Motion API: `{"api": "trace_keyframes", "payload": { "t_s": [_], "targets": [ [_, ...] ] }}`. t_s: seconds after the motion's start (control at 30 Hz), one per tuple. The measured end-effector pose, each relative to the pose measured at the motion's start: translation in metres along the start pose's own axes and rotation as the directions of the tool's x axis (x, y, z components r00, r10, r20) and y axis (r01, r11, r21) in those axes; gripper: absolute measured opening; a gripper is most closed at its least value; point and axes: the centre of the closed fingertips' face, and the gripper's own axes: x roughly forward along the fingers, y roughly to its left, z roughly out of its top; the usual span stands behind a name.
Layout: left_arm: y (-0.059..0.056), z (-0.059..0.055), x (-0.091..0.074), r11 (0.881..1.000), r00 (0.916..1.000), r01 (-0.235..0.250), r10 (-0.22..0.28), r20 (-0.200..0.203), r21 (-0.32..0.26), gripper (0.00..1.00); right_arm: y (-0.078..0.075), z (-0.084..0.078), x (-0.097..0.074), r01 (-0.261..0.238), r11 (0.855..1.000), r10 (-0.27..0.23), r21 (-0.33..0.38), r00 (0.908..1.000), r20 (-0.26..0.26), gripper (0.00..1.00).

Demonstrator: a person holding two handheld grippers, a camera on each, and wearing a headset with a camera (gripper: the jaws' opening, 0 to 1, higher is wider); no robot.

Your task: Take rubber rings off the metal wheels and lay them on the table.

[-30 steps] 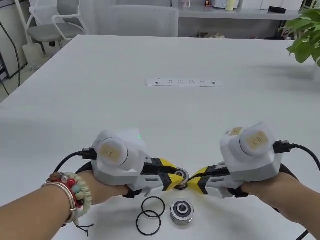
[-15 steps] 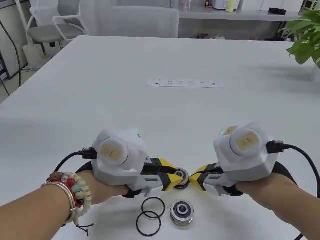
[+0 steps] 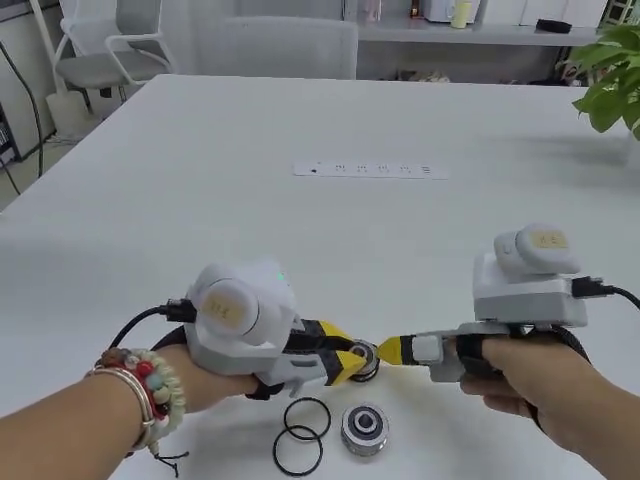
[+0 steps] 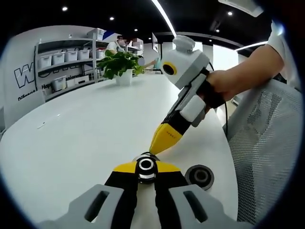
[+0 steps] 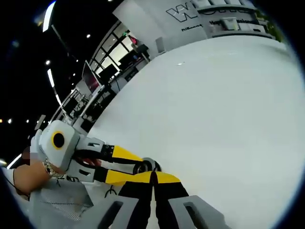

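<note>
**Left tool clamped on a wheel, right tool's tip at its rim**

Nearest the person, two thin black rubber rings (image 3: 301,432) lie flat on the white table (image 3: 300,240), overlapping each other. Just to their right a loose silver metal wheel with a dark hub (image 3: 364,427) also lies flat, apart from both tools. In the left gripper view this loose wheel (image 4: 199,175) sits low on the right, beside the jaws.

Just beyond them is the left tool (image 3: 352,363), gripped by a hand whose wrist wears beaded bracelets (image 3: 150,385). Its yellow-and-black jaws are clamped on a second silver metal wheel (image 3: 362,357), held a little above the table. In the left gripper view that held wheel (image 4: 146,165) sits between the yellow tips with its hub facing the camera.

The right tool (image 3: 388,350) reaches in from the right with its jaws pressed together. Its yellow tip touches the rim of the held wheel, meeting the upper edge in the left gripper view. Whether a ring is pinched there cannot be told. In the right gripper view the right tool's own jaws meet in a thin line, and the held wheel (image 5: 145,166) lies just past them.

Farther off, a white power strip (image 3: 368,169) lies mid-table. A green leafy plant (image 3: 612,75) stands at the far right edge, and a grey office chair (image 3: 105,50) stands past the far left corner
</note>
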Motion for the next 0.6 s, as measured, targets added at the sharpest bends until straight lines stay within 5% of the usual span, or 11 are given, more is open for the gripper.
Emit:
{"api": "trace_keyframes", "payload": {
  "t_s": [0.6],
  "targets": [
    [0.001, 0.0, 0.0, 1.0, 1.0, 0.002, -0.002, 0.003, -0.001, 0.08, 0.009, 0.003, 0.003, 0.004, 0.996, -0.005, -0.091, 0.9999, -0.01, 0.0]
  ]
}}
